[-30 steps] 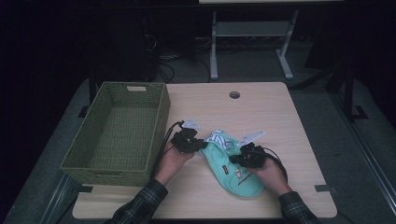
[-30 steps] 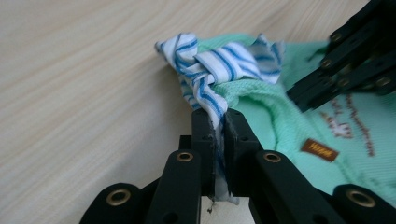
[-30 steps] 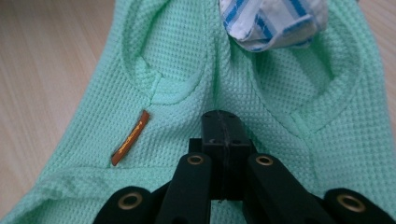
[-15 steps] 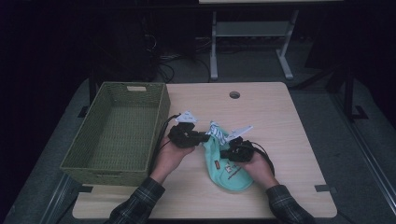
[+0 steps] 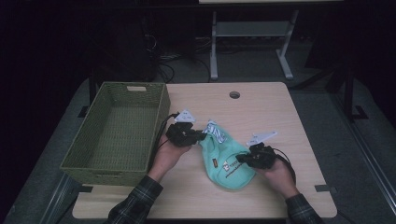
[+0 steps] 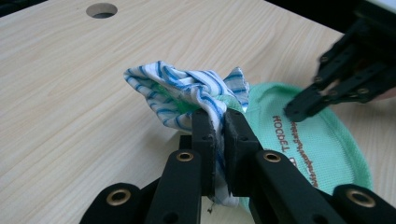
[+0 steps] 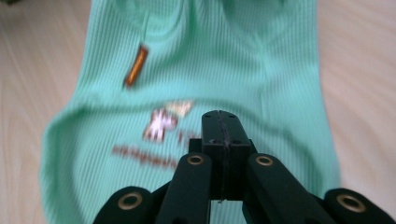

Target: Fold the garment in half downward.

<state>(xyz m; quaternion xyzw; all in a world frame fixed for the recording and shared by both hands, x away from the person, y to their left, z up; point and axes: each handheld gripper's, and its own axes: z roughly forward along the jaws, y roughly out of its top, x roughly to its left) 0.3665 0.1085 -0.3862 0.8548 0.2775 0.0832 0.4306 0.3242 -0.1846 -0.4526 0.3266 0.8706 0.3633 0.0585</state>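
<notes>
Your left tool [image 6: 215, 122] is clenched on the striped cloth [image 6: 187, 91] bunched at the top edge of the mint garment [image 5: 225, 158], your right tool [image 7: 220, 122] clamped empty over its printed lower part, all flat on the worktop [image 5: 261, 107], green basket [image 5: 116, 130] just left.

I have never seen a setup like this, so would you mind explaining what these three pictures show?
A person at a table holds a hand-held gripper in each hand. The high view looks down from above; the other two come from cameras riding on the grippers, looking along their black jaws. On the table lie a green wicker basket and a mint-green garment with a blue-striped cloth at one end. The left gripper is shut on the striped cloth. The right gripper is shut, over the garment; whether it pinches fabric is unclear.
</notes>
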